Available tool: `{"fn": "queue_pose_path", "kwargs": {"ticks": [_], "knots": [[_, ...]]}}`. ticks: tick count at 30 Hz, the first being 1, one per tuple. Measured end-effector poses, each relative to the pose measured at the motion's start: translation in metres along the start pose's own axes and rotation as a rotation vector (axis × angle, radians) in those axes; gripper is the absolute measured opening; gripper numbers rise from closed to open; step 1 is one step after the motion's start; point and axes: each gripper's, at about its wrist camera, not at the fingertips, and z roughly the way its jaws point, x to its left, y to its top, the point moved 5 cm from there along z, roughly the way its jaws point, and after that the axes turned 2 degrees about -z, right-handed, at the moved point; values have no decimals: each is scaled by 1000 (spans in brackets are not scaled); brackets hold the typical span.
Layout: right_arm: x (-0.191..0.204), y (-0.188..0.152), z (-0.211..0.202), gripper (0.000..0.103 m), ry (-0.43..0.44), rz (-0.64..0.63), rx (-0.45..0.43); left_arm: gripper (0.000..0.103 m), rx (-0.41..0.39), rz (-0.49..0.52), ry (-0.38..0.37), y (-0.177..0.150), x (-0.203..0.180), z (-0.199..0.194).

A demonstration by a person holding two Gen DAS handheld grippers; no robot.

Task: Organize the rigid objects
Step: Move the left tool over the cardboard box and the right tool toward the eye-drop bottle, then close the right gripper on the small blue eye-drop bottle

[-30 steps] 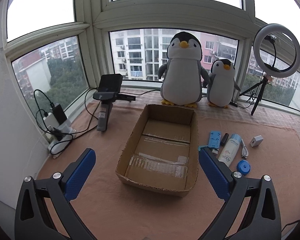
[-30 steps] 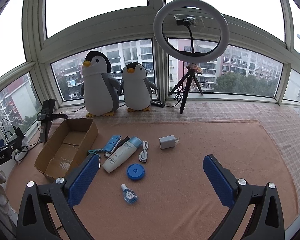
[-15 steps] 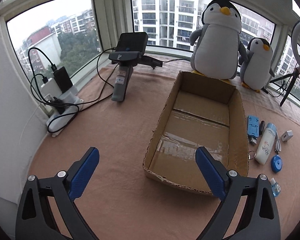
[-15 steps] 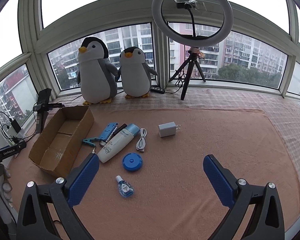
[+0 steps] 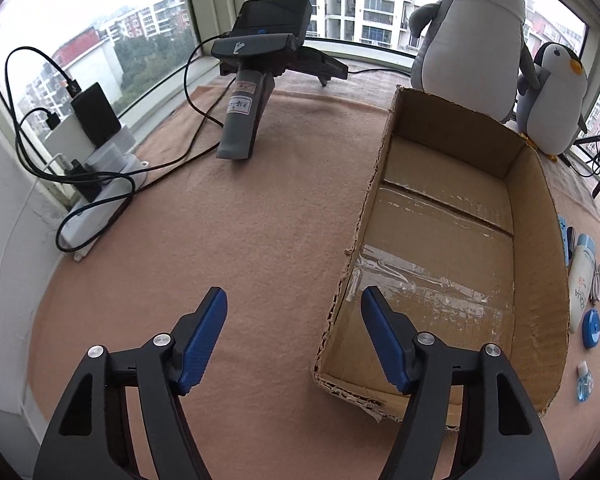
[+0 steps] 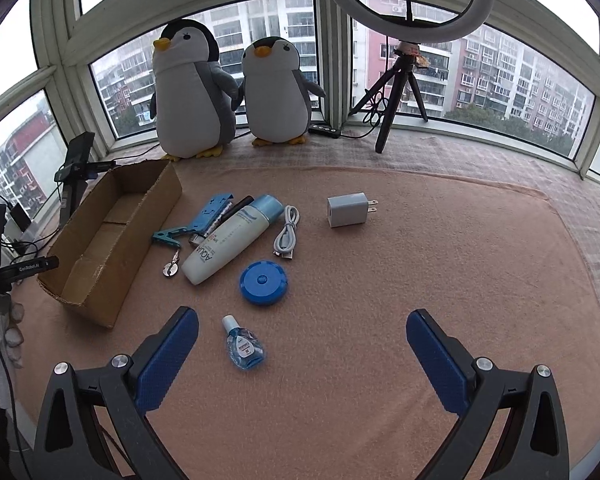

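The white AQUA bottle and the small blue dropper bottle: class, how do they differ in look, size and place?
1. The white AQUA bottle is opaque with a pale blue cap; the small blue dropper bottle is see-through blue with a white cap.
2. The AQUA bottle is far longer.
3. The AQUA bottle lies among other items; the dropper bottle lies alone, nearest the right gripper.
Both lie flat on the mat, outside the cardboard box.

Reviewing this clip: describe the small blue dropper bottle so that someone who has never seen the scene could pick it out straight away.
Start at the open cardboard box on the pink blanket; a cluster of small items lies to its right. The small blue dropper bottle lies alone at the cluster's near end, just beyond the round blue case and nearest the open right gripper. It is the only clear, liquid-filled item, with a white cap.
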Motion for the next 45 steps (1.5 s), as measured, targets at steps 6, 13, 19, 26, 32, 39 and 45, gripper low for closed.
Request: {"fn": "queue_pose_path", "kwargs": {"ticks": [6,13,19,26,32,39,45], "knots": [[5,-8,15,103,19,-12,47,47,45,25,4,1,-5,16],[17,-23,41,100,56,-75,112,37,71,85,41,-11,-19,35],[29,-35,70,90,97,-143,170,31,58,136,82,-14,-28,36],[48,-45,94,71,116,-242,231,31,63,135,96,-13,-29,37],[55,-49,98,45,98,-260,242,31,61,129,55,-14,-30,35],[63,-51,92,30,70,-267,233,31,50,153,37,-15,-31,35],[60,-50,88,30,74,-219,221,31,41,165,30,-16,-32,33]]}}
